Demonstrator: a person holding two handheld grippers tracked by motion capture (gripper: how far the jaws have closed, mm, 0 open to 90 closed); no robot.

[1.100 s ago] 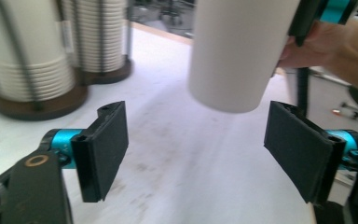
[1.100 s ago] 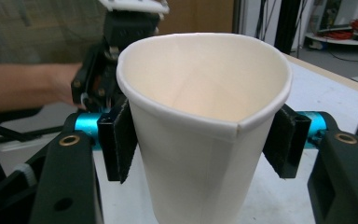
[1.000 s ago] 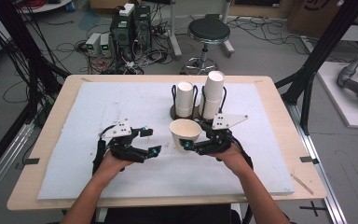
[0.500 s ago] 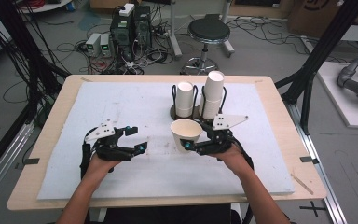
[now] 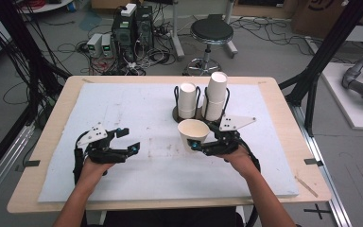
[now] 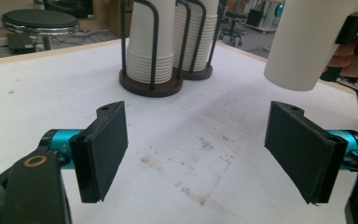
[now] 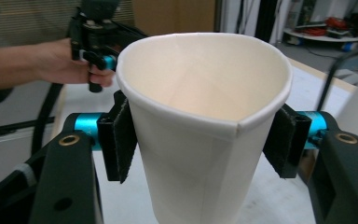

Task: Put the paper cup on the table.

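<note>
Cables, a round stool (image 5: 211,30) and boxes of electronics crowd the floor beyond the far edge of the table (image 5: 283,118), whose top is covered by a white, lightly stained mat (image 5: 137,109).

We hold a single paper cup (image 5: 193,134) in the right gripper (image 5: 199,144), near the middle of the table and just in front of the cup holder (image 5: 199,101), a dark wire rack near the far edge with two stacks of cups in it. From the left gripper view the cup hangs clear of the mat, tilted a little. In the right gripper view both pads press the cup's wall below the rim, and the rim has gone from round to a pinched, slightly pointed oval at the seam.

That dent tells us how it will handle: very light, thin-walled, soft at the mouth, and easily crushed. We judge that a gentle squeeze is enough, and that the sounder place to take hold is lower on the body, where the taper and the base stiffen it, or across the seam. The paper looks matte, so we expect the pads to grip it without slipping.

Our left gripper (image 5: 128,141) sits over the mat toward the left edge, well apart from the cup, its jaws spread wide with nothing between them.
</note>
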